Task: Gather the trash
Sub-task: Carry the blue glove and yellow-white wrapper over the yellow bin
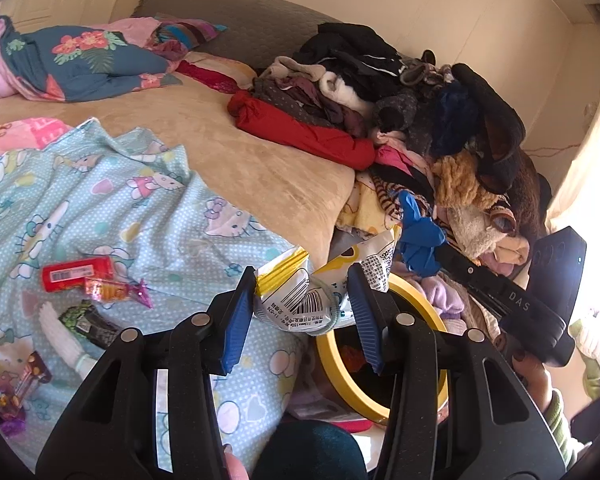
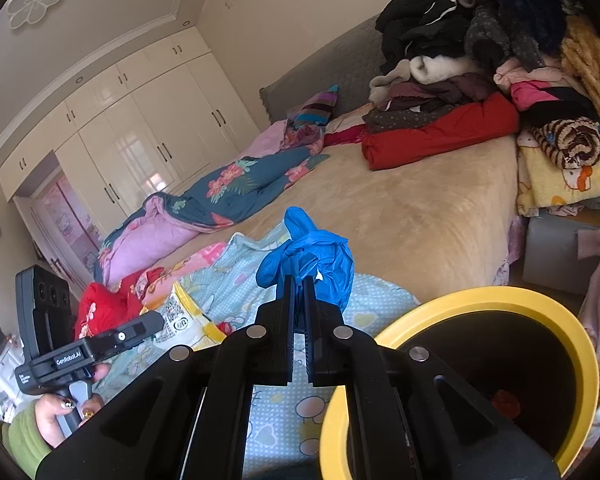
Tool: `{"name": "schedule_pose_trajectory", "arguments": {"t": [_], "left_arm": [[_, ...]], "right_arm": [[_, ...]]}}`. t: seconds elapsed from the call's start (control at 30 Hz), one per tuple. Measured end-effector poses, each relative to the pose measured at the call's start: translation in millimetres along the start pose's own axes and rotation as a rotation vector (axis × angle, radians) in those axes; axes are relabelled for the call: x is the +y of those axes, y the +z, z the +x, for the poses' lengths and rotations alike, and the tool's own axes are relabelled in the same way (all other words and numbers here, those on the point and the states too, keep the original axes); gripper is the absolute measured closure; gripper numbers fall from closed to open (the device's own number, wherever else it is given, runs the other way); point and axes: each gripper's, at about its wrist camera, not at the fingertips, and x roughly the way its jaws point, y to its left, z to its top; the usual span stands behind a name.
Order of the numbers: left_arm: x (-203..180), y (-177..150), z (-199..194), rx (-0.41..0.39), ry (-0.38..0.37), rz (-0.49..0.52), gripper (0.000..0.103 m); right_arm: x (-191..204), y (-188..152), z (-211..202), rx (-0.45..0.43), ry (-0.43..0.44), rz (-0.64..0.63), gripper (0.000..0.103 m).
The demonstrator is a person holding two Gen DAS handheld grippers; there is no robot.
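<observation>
My left gripper [image 1: 302, 300] holds a crumpled white-and-yellow wrapper [image 1: 300, 296] between its blue pads, low centre of the left wrist view, just above the yellow-rimmed bin [image 1: 380, 400]. My right gripper [image 2: 298, 292] is clamped on a blue glove [image 2: 308, 258] (plastic, I think), centre frame, left of the bin. More wrappers [image 1: 96, 284] lie on the Hello Kitty sheet [image 1: 100, 208] at lower left.
</observation>
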Motion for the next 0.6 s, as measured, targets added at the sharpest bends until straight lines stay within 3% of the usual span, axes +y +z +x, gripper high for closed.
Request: {"name": "schedule_pose_trajectory", "arguments": {"t": [0.6], "left_arm": [[-51,-24,38,0.074,-0.050,0.128,0.065]], "right_arm": [[-42,7,-27,-0.012,-0.091,0.049,0.099]]}}
